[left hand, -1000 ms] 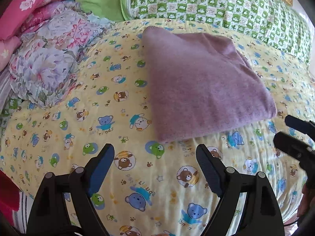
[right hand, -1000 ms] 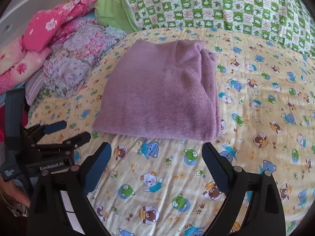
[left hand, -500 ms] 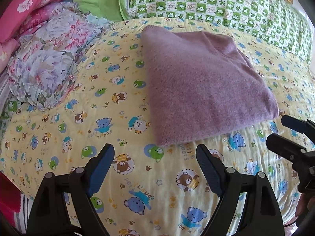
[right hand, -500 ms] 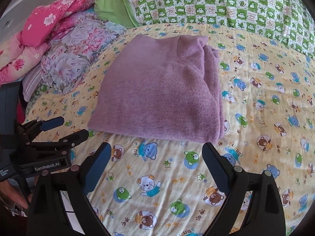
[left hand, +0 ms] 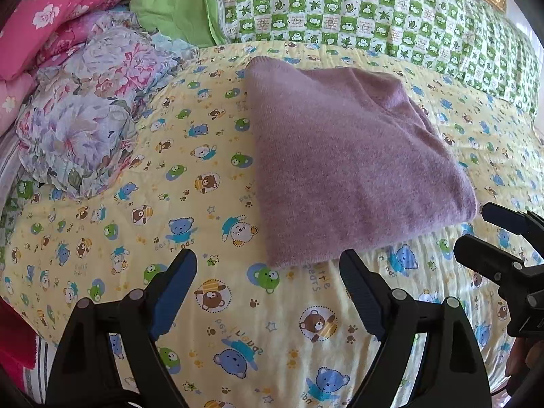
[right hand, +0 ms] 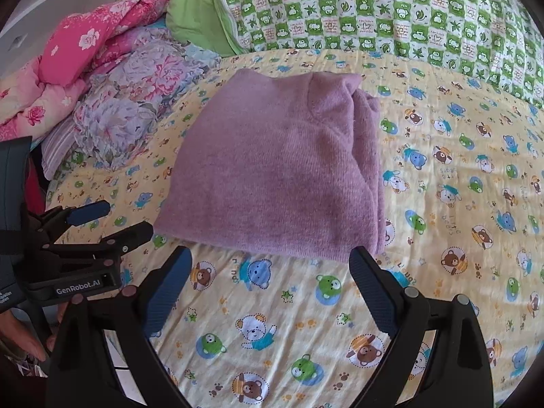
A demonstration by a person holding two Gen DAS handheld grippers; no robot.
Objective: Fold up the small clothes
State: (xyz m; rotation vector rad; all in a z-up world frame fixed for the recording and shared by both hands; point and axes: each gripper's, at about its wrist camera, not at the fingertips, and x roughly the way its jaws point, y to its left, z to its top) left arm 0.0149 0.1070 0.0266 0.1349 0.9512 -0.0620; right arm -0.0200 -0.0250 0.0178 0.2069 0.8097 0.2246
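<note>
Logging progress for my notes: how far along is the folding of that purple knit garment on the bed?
Done, it seems: the purple knit garment lies folded into a compact rectangle on the yellow bear-print bedsheet, layered edges stacked on one side. In hand: nothing; the left gripper and right gripper are both open, short of its near edge. Left: perhaps another fold or moving it; no other loose clothes are clearly visible.

The purple sweater is fuzzy matt knit, lying on a quilted cotton bedspread.

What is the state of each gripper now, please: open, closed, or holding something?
Left gripper: open, holding nothing, just short of the purple sweater.
Right gripper: open, holding nothing, also just short of it.
</note>
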